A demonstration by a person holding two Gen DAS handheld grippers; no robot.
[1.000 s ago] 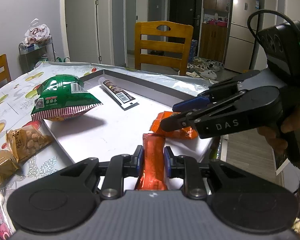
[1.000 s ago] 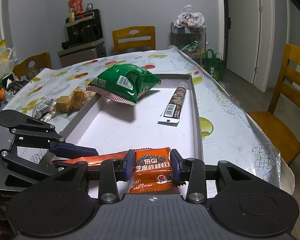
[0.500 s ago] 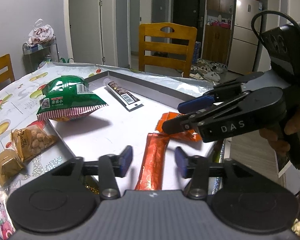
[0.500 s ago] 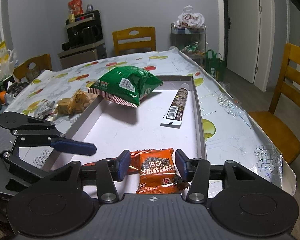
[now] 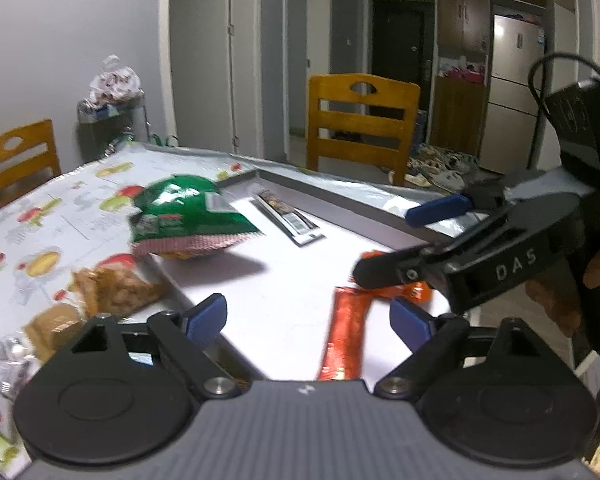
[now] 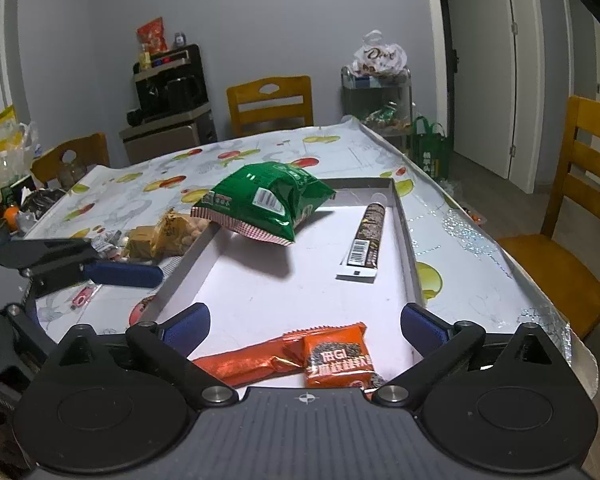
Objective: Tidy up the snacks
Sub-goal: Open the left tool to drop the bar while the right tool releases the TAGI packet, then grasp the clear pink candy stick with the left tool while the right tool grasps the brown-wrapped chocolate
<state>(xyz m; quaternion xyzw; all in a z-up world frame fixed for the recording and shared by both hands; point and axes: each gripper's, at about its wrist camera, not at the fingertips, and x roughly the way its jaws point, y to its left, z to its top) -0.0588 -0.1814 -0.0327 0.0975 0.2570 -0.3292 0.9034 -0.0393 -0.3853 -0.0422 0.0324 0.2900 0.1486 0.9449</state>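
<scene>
Left gripper (image 5: 308,316) and right gripper (image 6: 305,322) jaws have just been opening, now wide, holding nothing. Long orange stick (image 5: 346,340) and orange packet (image 6: 337,360) lie loose in tray (image 6: 405,236), touching at the near end.

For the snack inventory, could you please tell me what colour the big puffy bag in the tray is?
Green bag, red-checked bottom edge; clearest in the right wrist view.

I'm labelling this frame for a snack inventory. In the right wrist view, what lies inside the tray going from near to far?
Square orange packet beside the long orange stick pack, nearest → dark tube snack with barcode → green chip bag, resting on the tray wall at the far left.
</scene>
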